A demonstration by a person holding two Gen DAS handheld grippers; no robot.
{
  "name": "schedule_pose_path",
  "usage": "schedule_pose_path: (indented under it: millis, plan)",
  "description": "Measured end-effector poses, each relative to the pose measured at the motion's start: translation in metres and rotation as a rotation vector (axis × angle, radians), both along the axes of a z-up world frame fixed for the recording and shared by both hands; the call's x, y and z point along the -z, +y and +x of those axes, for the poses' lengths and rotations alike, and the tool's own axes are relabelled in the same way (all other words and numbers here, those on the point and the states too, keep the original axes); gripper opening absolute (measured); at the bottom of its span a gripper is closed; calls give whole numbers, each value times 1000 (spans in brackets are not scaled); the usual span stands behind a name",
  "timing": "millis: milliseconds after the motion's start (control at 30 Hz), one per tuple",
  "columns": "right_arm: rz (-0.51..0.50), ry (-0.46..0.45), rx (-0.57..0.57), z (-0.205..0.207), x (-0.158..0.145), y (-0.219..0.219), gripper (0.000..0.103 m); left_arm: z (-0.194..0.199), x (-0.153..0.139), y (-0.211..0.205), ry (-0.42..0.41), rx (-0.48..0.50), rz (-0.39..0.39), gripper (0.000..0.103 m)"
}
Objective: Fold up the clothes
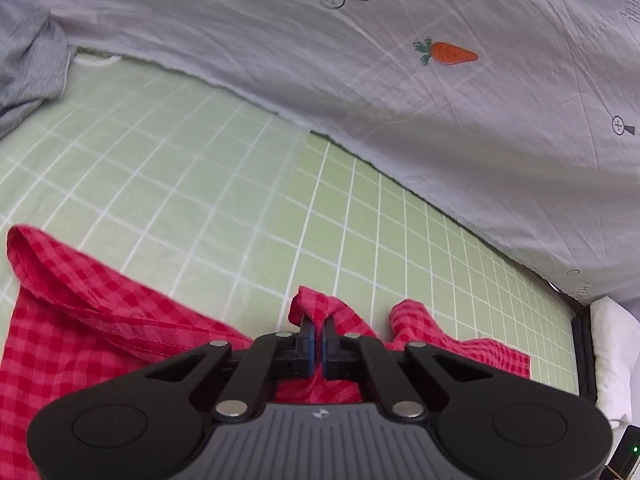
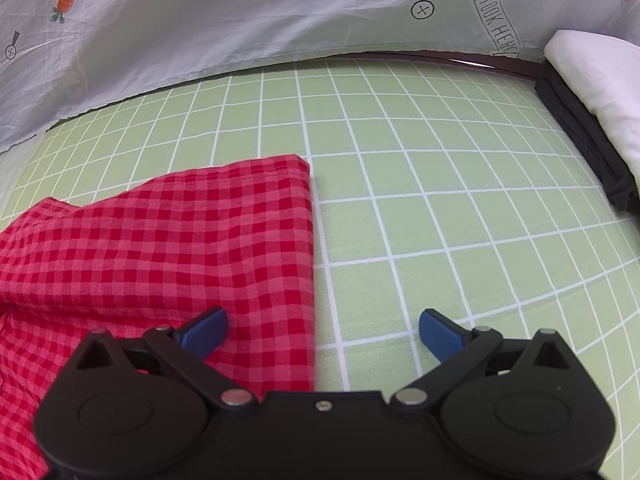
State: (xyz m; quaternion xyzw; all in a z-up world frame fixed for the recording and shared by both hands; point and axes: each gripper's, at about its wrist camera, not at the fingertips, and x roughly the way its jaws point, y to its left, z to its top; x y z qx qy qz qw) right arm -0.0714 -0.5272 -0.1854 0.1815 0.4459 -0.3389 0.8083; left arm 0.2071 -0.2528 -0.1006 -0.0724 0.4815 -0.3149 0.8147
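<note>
The red checked cloth (image 2: 160, 248) lies on the green grid mat (image 2: 440, 200), and the left gripper (image 1: 320, 336) has its fingers pinched tight on a bunched-up bit of the cloth's edge. The right gripper (image 2: 323, 332) has its fingers wide apart, one over the cloth and one over the mat, right at the cloth's straight side edge. It looks like a fold is in the middle of being made, so next the right fingers probably need to close on that edge, and then both can lift the cloth over itself.

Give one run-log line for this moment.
left gripper: shut on red checked garment | right gripper: open over its edge | green grid mat
</note>
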Motion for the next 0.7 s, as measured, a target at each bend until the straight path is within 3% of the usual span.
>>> schedule_pose_path:
  millis: [67, 100, 167, 233, 367, 533, 700]
  plan:
    - [0, -4, -1, -1, 0, 0, 103, 2, -18, -13, -98, 27, -12, 3]
    - [0, -4, -1, -1, 1, 0, 103, 3, -24, -18, -145, 20, -4, 9]
    - [1, -5, 1, -1, 1, 0, 103, 5, -34, -26, -222, -16, 26, 25]
    - [5, -2, 2, 0, 1, -1, 103, 9, -41, -31, -282, -71, 72, 57]
    - [19, 4, 1, 1, -2, -5, 102, 10, -38, -11, -245, -114, 71, 66]
    - [41, -82, 29, 4, -11, -24, 102, -9, -13, 22, -190, -164, 182, 68]
    - [46, -102, 22, 22, -11, -48, 85, -34, 16, 55, -83, -210, 228, 68]
